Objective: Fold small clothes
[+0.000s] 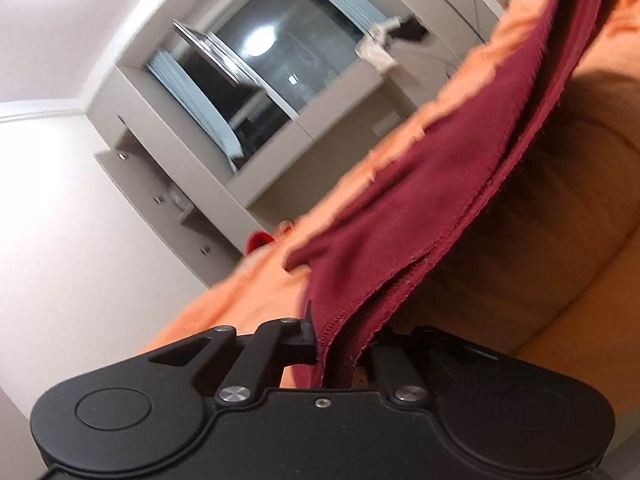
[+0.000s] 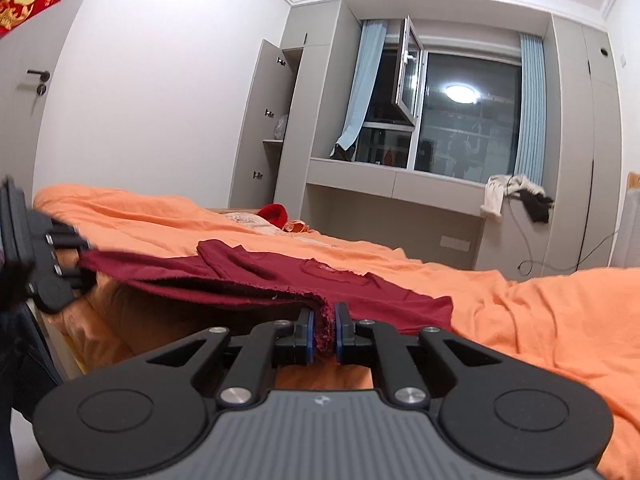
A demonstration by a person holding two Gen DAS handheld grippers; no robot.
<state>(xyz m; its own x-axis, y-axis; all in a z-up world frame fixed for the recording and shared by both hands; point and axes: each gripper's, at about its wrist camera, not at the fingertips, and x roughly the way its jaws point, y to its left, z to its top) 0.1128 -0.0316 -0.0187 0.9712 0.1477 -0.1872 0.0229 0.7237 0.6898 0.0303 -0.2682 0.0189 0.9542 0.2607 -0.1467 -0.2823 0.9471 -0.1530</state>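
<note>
A dark red garment (image 2: 280, 276) lies partly on the orange bedspread (image 2: 540, 320). Its near edge is lifted off the bed. My right gripper (image 2: 325, 330) is shut on a bunched hem of the garment. My left gripper (image 2: 86, 264) shows at the left of the right wrist view, shut on the garment's other corner. In the left wrist view the left gripper (image 1: 344, 340) pinches the garment (image 1: 420, 208), which stretches away up and right over the bedspread (image 1: 240, 300). Its right finger is hidden by cloth.
A grey window-side cabinet (image 2: 392, 188) stands beyond the bed, with clothes (image 2: 516, 196) heaped on its ledge. An open cupboard door (image 2: 260, 120) is at the back left. A red item (image 2: 274, 213) lies at the bed's far end.
</note>
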